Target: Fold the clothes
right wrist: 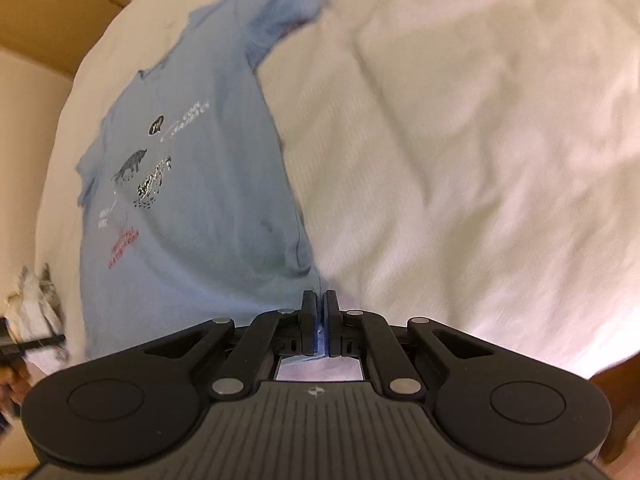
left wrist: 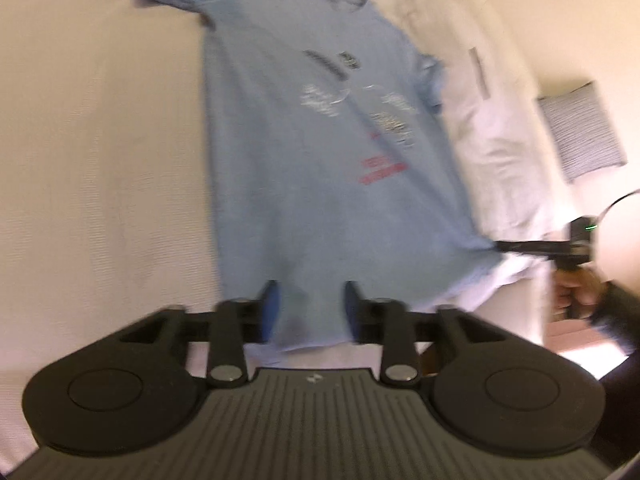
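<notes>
A light blue t-shirt (left wrist: 320, 152) with printed graphics lies spread face up on a white bed (left wrist: 100, 160). My left gripper (left wrist: 310, 304) is open, its fingers standing either side of the hem's near corner, with cloth between them. My right gripper (right wrist: 320, 312) is shut on the other hem corner of the t-shirt (right wrist: 192, 208). In the left wrist view the right gripper (left wrist: 500, 246) shows at the right, pinching that corner, with a hand (left wrist: 576, 292) on its grip. In the right wrist view, the left gripper's tip (right wrist: 48, 342) shows at the far left edge.
A rumpled white duvet (right wrist: 480, 160) covers the bed to the right of the shirt. A grey striped pillow (left wrist: 580, 132) lies beyond the bed edge. More pale clothing (right wrist: 36, 312) is bunched at the left of the right wrist view. A brown wooden edge (right wrist: 48, 12) borders the bed's far side.
</notes>
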### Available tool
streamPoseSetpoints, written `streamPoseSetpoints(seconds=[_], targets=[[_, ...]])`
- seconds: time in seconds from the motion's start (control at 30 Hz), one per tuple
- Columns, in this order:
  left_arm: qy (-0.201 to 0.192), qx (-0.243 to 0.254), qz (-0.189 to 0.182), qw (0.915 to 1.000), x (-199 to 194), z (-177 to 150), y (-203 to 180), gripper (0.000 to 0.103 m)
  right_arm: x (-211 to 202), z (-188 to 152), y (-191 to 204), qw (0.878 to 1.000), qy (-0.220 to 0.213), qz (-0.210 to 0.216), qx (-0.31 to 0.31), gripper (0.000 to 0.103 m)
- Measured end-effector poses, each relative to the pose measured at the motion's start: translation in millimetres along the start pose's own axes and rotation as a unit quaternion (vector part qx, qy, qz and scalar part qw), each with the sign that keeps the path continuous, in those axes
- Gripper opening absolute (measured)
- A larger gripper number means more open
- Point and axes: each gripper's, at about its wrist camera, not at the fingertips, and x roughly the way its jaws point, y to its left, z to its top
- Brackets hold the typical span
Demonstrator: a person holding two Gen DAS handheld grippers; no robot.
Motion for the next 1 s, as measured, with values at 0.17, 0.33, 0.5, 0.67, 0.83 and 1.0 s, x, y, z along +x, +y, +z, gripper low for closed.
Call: streamPoseSetpoints(seconds=[0.17,0.33,0.5,0.67,0.83,1.0], targets=[[0.024,-0.017,0.005,0.9996,30,-15,10,0.045,2,-19,41,0.990,-0.019,-0.066,-0.124,0.024],[0.008,-0.062,-0.037,0.9974,43,-27,14,0.046,4,-47,80,0.967,-0.042,-0.108,-0.226,0.049],[-0.011,-0.087,-0.044,0.9952,35,-38,17,0.047,26,-83,138,0.931,-0.024,-0.063,-0.359,0.049],[-0.023,-0.102,-0.014,0.9944,16,-52,28,0.048,63,-127,186,0.849,-0.015,-0.064,-0.525,0.049],[-0.026,-0.115,-0.043,0.9921,22,-61,41,0.048,104,-163,199,0.754,-0.023,-0.119,-0.646,0.049],[-0.022,-0.126,-0.111,0.9855,49,-48,33,0.046,133,-174,201,0.702,-0.027,-0.134,-0.699,0.050]])
